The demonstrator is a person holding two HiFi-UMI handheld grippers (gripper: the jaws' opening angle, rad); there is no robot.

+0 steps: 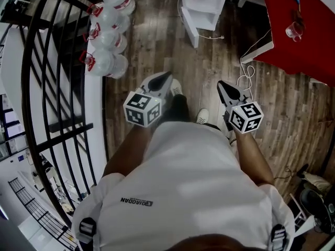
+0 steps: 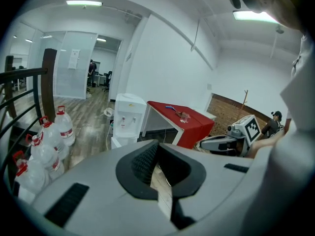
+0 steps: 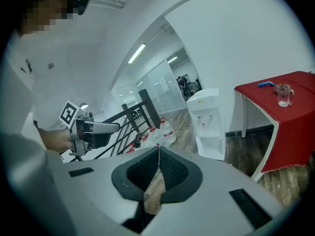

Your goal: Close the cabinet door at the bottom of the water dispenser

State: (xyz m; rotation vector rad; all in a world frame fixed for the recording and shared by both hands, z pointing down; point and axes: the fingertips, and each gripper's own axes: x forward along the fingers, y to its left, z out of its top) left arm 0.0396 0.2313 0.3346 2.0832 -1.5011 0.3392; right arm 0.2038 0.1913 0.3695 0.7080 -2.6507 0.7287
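The white water dispenser [image 1: 205, 3] stands at the far end of the wooden floor, well ahead of both grippers. Its bottom cabinet door [image 1: 190, 33] sticks out towards me, open. The dispenser [image 2: 127, 118] also shows in the left gripper view, and in the right gripper view the dispenser [image 3: 208, 120] shows its hollow lower compartment. My left gripper [image 1: 166, 78] and right gripper [image 1: 223, 84] are held side by side at waist height above my shoes. Both point forward, with their jaws together and nothing between them, as seen at the left gripper [image 2: 158, 143] and the right gripper [image 3: 158, 146].
Several large water bottles [image 1: 108, 31] stand along a black railing [image 1: 52, 88] on the left. A red table [image 1: 299, 27] with a glass mug [image 1: 294, 31] stands to the right of the dispenser. A white cable [image 1: 246, 71] trails over the floor beside it.
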